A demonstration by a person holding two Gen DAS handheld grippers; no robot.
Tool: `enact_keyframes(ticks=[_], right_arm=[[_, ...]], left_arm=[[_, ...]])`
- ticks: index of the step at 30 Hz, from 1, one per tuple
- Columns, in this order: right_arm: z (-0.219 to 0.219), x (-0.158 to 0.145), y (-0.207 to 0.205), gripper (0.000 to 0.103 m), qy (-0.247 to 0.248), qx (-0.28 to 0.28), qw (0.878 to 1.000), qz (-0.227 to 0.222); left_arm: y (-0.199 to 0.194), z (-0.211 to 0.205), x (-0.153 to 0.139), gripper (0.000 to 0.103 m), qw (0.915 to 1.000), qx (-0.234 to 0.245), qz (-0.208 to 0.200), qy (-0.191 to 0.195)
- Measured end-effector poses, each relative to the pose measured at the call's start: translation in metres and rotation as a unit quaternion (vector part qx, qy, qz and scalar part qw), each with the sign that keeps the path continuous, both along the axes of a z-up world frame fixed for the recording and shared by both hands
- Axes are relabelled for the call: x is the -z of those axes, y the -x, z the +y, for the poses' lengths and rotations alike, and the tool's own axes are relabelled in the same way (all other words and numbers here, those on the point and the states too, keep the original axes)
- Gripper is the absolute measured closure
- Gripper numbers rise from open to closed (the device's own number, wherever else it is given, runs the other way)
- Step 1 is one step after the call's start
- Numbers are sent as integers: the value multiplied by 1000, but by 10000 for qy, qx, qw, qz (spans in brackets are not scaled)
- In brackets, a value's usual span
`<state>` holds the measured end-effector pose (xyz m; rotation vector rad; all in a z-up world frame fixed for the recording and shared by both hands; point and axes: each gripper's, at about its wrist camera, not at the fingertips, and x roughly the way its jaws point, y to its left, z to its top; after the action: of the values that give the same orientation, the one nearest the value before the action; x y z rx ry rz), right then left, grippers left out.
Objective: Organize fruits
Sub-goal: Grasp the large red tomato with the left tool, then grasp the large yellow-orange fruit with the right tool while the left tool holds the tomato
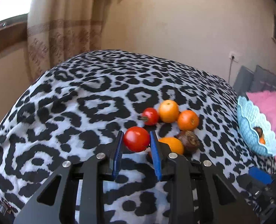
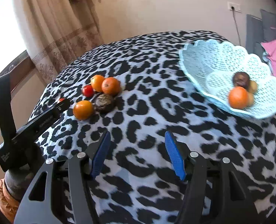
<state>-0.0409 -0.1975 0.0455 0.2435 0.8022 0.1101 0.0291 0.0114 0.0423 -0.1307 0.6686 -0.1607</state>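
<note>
Tomato point(image 1: 136, 139) sits between the left gripper's point(image 1: 136, 140) pads, apparently clamped; basket point(image 1: 255, 127) lies far to its right. Right gripper point(image 2: 137, 143) hangs open and empty, basket ahead-right of it, nearer.

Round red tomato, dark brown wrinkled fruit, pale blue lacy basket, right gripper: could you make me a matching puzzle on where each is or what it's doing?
Things:
1. round red tomato
2. dark brown wrinkled fruit
3. pale blue lacy basket
4. right gripper

States:
A. open, holding nothing
B. between the left gripper's blue pads
C. holds an orange
D. on the cloth among oranges

Pairs: 1-B, 2-D, 3-C, 4-A
</note>
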Motion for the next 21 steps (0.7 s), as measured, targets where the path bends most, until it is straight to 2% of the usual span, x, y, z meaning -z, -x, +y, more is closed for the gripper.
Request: enact_keyframes(ticks=[8, 14, 18, 21], right_arm=[[37, -1, -31, 41, 40, -511, 9986, 100], [62, 3, -47, 41, 23, -855, 9962, 171], [79, 8, -57, 49, 93, -1120, 9935, 184], [92, 10, -66, 50, 195, -1285, 9913, 191]], left_arm=[[0, 16, 1, 75, 9992, -376, 60, 147], [4, 26, -2, 75, 9961, -873, -132, 2], [9, 32, -8, 75, 9924, -1172, -344, -110], [9, 37, -9, 75, 9904, -1331, -358, -100]])
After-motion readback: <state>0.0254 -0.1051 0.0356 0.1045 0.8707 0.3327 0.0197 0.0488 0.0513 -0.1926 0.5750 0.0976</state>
